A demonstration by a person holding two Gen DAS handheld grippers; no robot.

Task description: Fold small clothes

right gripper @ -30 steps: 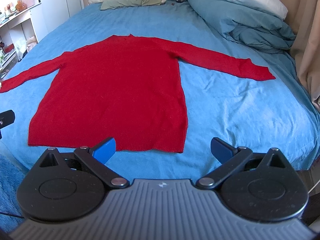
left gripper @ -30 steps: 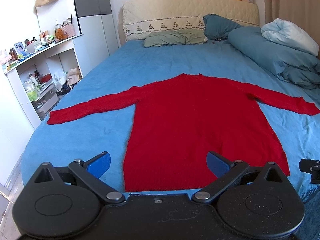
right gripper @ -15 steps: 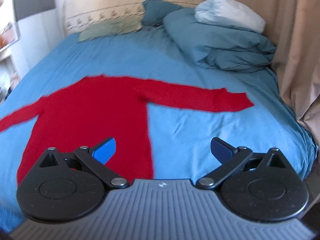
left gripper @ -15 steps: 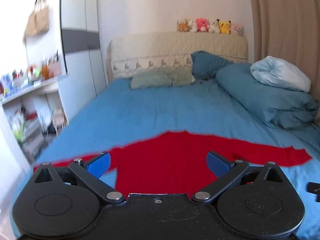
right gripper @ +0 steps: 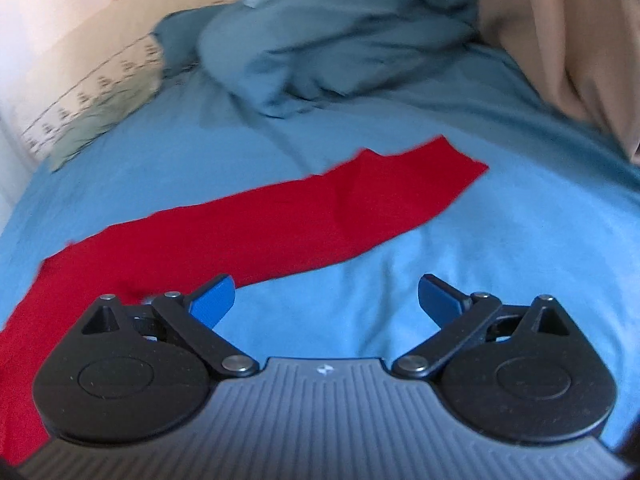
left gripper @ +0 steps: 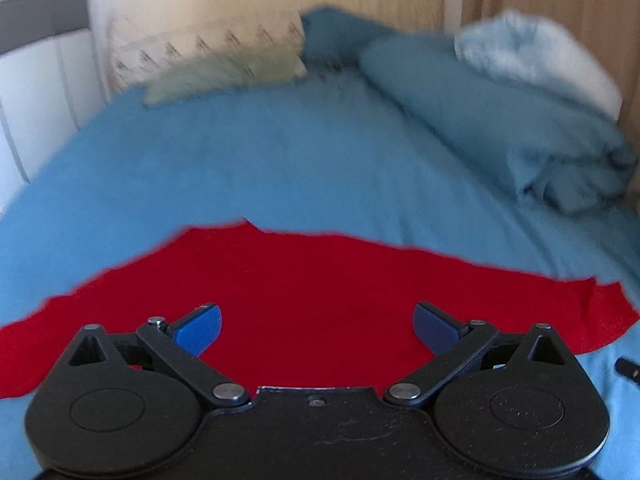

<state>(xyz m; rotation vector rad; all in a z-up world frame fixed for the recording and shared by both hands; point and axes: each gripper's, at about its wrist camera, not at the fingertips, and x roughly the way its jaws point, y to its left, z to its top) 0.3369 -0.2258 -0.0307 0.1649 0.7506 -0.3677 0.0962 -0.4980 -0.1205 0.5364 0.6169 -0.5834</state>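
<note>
A red long-sleeved sweater [left gripper: 312, 280] lies flat on the blue bed sheet [left gripper: 260, 160]. In the left wrist view my left gripper [left gripper: 316, 326] is open and empty, low over the sweater's upper body near the neckline. In the right wrist view the sweater's right sleeve [right gripper: 320, 216] runs from lower left to its cuff at upper right. My right gripper [right gripper: 326, 300] is open and empty over the sheet just in front of that sleeve, with its left finger near the sleeve's edge.
A bunched blue duvet [left gripper: 500, 120] with a pale blanket [left gripper: 540, 60] lies at the far right of the bed. Pillows [left gripper: 224, 76] lean on the headboard. A beige curtain [right gripper: 560, 40] hangs at the right. A white wardrobe [left gripper: 40, 60] stands left.
Both grippers have moved forward and lower over the sweater. The left now sits over its upper body; the right has swung right toward the right sleeve. Both stay open.
</note>
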